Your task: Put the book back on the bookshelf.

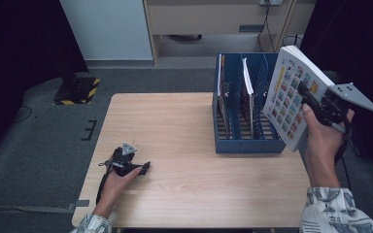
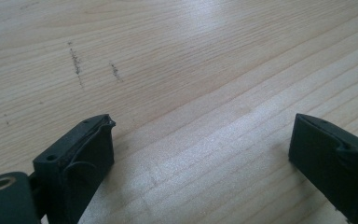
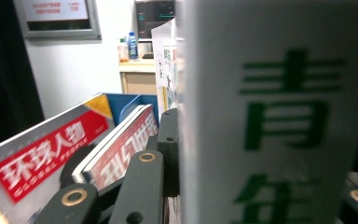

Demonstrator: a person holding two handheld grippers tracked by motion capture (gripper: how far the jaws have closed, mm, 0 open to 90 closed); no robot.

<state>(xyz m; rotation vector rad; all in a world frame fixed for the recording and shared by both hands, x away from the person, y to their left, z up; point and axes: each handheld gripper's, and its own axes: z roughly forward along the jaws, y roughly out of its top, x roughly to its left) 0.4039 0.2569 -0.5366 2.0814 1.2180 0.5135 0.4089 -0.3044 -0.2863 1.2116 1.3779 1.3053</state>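
While the jaws of the right gripper (image 1: 305, 94) clamp the thick white book (image 1: 294, 94) at the right of the high view, just beside the blue rack (image 1: 245, 145), the step in hand is judged to be filing it in a free slot. Square the book to the dividers, lower it spine-guided, and release only once seated. Resting on the bench (image 1: 184, 160) at lower left, the left gripper (image 1: 143, 168) has its jaws wide and empty. Green spine lettering and two red-titled magazines (image 3: 42, 163) appear in the right gripper view; rack layout appears from above.
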